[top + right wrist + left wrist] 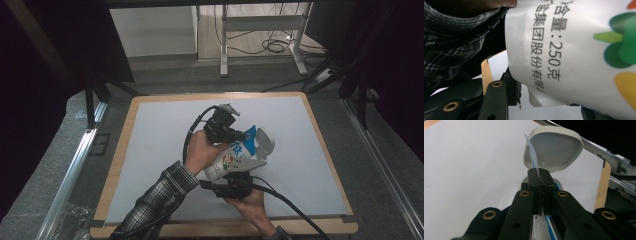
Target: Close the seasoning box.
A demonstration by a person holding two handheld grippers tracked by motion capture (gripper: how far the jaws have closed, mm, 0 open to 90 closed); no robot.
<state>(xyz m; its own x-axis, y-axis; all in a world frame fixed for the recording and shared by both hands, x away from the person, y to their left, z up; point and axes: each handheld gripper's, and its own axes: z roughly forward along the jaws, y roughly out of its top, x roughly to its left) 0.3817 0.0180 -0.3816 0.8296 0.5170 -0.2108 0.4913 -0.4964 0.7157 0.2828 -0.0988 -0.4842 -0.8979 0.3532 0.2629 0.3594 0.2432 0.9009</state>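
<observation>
Above the white table [160, 150], the left gripper [539, 176] has its jaws pinched together on the blue top edge of the white pouch [234, 159], whose lower body sits clamped between the right gripper [235, 184] jaws, beside a white bowl [265, 141].

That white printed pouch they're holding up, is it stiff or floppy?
Probably floppy: the pouch creases and bulges in the right gripper. Its top edge looks film-thin, pinched flat in the left gripper. The glossy skin may be slippery.
</observation>
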